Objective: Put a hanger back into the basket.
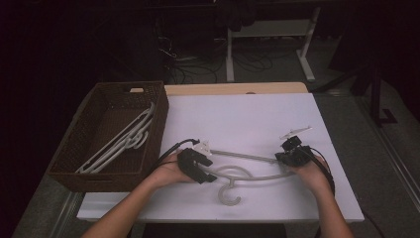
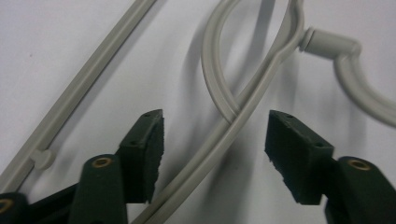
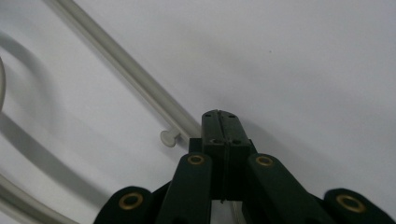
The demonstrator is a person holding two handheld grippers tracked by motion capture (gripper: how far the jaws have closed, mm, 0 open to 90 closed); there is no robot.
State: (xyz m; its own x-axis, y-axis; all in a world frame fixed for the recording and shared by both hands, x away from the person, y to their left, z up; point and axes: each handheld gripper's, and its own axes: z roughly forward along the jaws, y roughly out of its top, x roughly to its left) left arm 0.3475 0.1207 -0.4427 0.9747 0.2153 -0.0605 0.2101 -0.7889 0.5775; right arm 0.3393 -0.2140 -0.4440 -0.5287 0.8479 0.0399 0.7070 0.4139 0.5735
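**Two grippers on one hanger, basket waiting at the left**

I have the grey plastic hanger [image 1: 233, 174] lying flat on the white table [image 1: 247, 119], near the front edge, its hook pointing toward me. My left gripper [image 1: 208, 174] sits at the hanger's left shoulder and my right gripper [image 1: 280, 157] at its right end, so I judge the plan is to lift it level by both ends and carry it to the wicker basket [image 1: 148, 148], where other pale hangers [image 1: 121, 141] already lie.

The high view gives me that layout, but it is too dim and distant to read the jaws. The left gripper view settles it on that side: the jaws stand spread, with the hanger's curved shoulder [image 2: 233, 126] running between the pads [image 2: 152, 149] and neither pad pressing on it, so nothing is gripped there yet. It also shows the hook's neck [image 2: 329, 43] just beyond.

The right gripper view shows the right gripper [image 3: 219, 114] with jaws pressed together, tip beside the straight bar [image 3: 135, 79] near its small peg [image 3: 169, 137]. Whether anything is pinched there I cannot tell.
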